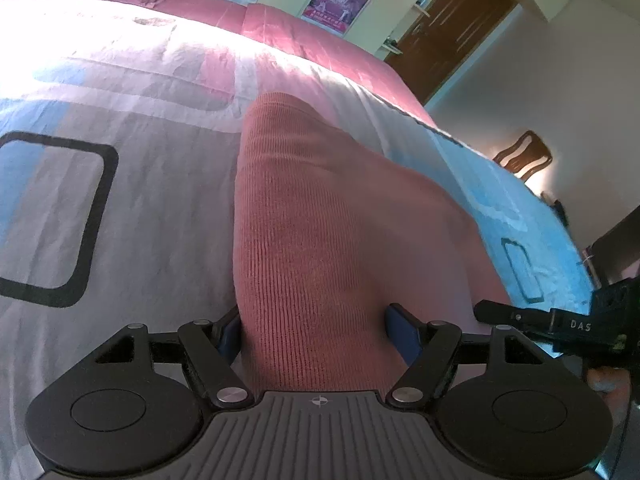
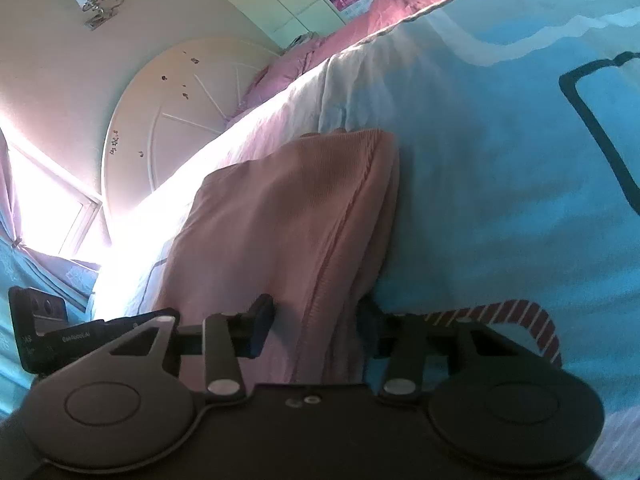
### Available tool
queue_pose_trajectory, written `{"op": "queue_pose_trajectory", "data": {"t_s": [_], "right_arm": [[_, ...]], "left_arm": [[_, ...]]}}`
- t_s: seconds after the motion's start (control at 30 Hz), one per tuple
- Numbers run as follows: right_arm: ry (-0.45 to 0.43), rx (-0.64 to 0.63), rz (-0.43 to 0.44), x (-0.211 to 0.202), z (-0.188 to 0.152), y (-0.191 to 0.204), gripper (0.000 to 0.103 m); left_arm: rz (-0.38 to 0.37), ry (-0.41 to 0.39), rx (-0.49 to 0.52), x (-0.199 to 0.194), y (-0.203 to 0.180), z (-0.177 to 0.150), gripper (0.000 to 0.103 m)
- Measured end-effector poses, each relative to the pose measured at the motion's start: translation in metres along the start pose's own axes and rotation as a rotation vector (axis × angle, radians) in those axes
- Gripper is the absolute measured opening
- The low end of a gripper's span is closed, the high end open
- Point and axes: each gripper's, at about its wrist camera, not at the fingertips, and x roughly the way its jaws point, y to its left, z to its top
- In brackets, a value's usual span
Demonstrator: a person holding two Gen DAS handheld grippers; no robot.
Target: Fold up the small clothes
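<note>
- Jaws first: the left gripper (image 1: 316, 330) had its jaws fairly wide with the pink knit garment (image 1: 320, 216) running up between them; the blue pads sat right at the cloth on both sides, but whether they actually pinched it I couldn't tell.
- Right gripper (image 2: 316, 328) was narrower, jaws set either side of a bunched seam edge of the same garment (image 2: 288, 216). Looked like a grip, though the far pad was in shadow, so not certain.
- Garment sat on the bed (image 1: 120, 200), on a pale blue and white duvet with black outlined shapes, roughly mid-bed, already doubled into layers on its right side.
- Its long axis ran straight away from both grippers toward the pink blanket (image 1: 280, 28) at the far side, near end at the jaws, far end rounded off.
- Step in hand, I'd guess, was taking the near edge to fold it over lengthwise.
- To do it well: grab all layers at both corners, lift evenly, keep the edge taut between the two hands, and lay it square on the far end so nothing skews.
</note>
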Motion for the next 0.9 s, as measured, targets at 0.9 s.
{"op": "queue_pose_trajectory", "data": {"t_s": [0.9], "right_arm": [[-0.043,-0.360,-0.153,0.059,-0.015,0.189,0.020]], "left_arm": [[0.002,-0.162,0.059,-0.142,0.090,0.016,0.033]]}}
